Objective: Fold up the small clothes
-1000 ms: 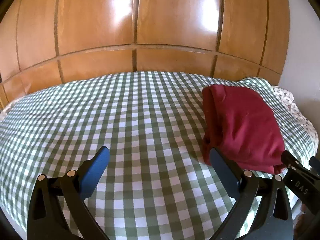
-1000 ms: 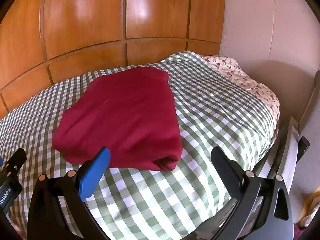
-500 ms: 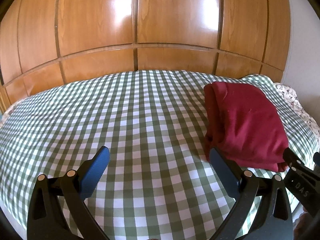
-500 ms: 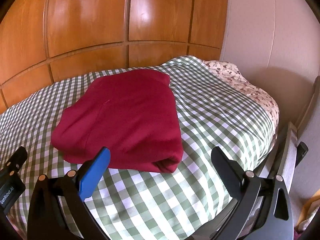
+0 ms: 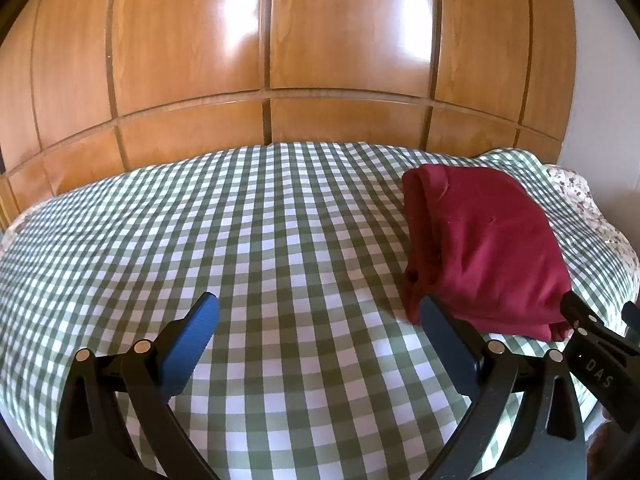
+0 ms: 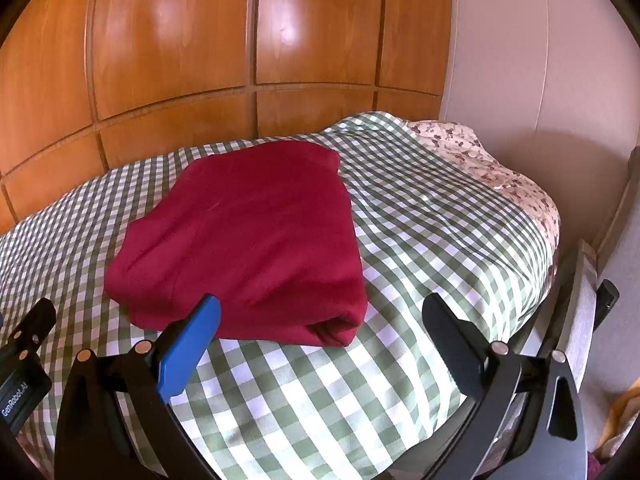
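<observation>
Since a second before, both views had lifted slightly, showing more of the wooden panelling [image 5: 344,32], while the folded red garment [image 6: 248,236] lay unmoved on the checked bed cover [image 5: 240,240], toward its right side. The left hand-held gripper [image 5: 318,312] hovered over bare cover with jaws spread wide, holding nothing. The right hand-held gripper [image 6: 320,314] hung equally wide apart just before the garment's near edge.

Left gripper [image 5: 316,312] fingers spread wide, nothing held. Right gripper [image 6: 320,312] likewise spread, empty, alongside left.
</observation>
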A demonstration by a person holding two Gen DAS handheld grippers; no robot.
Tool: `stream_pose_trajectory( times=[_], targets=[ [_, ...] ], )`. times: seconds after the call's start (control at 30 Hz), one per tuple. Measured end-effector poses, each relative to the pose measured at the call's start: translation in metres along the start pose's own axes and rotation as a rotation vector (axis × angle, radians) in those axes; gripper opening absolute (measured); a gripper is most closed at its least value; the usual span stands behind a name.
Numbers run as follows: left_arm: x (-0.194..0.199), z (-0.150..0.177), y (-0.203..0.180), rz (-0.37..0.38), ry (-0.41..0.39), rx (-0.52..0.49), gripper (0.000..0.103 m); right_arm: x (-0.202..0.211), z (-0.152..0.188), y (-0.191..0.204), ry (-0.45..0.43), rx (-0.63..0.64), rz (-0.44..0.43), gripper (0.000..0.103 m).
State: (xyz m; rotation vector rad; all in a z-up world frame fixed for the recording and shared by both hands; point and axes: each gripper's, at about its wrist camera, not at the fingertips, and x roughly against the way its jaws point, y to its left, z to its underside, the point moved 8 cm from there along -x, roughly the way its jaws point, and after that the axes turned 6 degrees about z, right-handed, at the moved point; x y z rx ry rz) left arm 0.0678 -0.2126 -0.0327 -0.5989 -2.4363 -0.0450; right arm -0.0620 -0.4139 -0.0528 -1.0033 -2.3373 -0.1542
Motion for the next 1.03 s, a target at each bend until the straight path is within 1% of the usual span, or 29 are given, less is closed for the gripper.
stream_pose_trajectory(
  times=[0.2,0.57,0.73,0.8,0.87,0.97,1.03],
  targets=[
    [0.001,0.001,0.004,-0.013,0.001,-0.001,0.099,0.002,0.002,0.002,0.002,-0.002,-0.003,0.101],
    [0.0,0.002,0.004,0.013,0.011,-0.005,0.099,-0.001,0.002,0.003,0.002,0.003,-0.004,0.101],
    [0.003,0.002,0.005,0.009,-0.014,-0.003,0.099,-0.002,0.002,0.003,-0.002,0.008,-0.007,0.101],
    [0.001,0.002,0.005,0.017,-0.006,-0.004,0.099,-0.003,0.001,0.002,0.0,0.005,-0.013,0.101],
    [-0.005,0.005,0.007,0.015,0.021,0.002,0.099,-0.002,-0.002,0.0,-0.004,-0.002,-0.023,0.101],
    [-0.012,0.01,0.013,0.012,0.053,0.023,0.099,-0.005,-0.016,-0.011,-0.016,-0.033,-0.047,0.101],
    [-0.018,0.014,0.018,0.003,0.07,0.032,0.099,-0.011,-0.027,-0.023,-0.026,-0.057,-0.042,0.101]
  ],
)
